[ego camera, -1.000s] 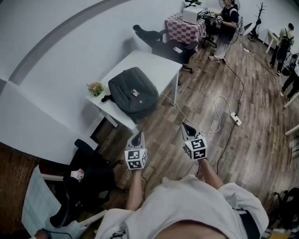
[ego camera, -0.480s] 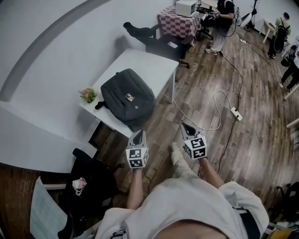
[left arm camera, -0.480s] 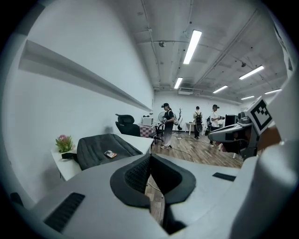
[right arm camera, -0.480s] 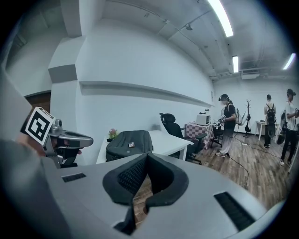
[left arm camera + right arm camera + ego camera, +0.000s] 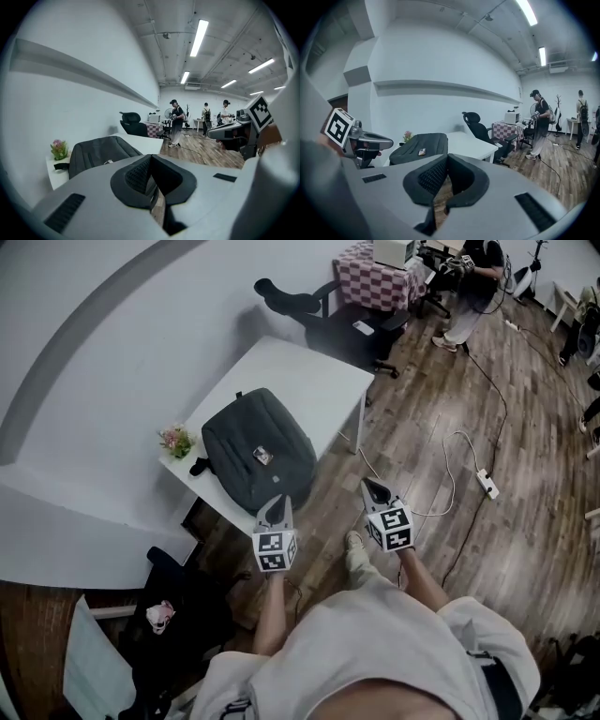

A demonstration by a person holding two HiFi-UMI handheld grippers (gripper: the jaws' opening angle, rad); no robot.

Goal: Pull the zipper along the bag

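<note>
dark grey backpack (image 5: pixel 258 450), white table (image 5: pixel 309 381), pink-white checked tablecloth (image 5: pixel 370 285)

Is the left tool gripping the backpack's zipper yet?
No, the left tool is shut on nothing; the backpack lies on the table beyond.

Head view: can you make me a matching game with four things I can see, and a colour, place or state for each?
Things:
1 bag
2 flowers
3 power strip
4 left gripper

Matches:
A on the wooden floor
B jaws shut, holding nothing
C dark grey, flat on the white table
D pink

Pairs: 1-C, 2-D, 3-A, 4-B
</note>
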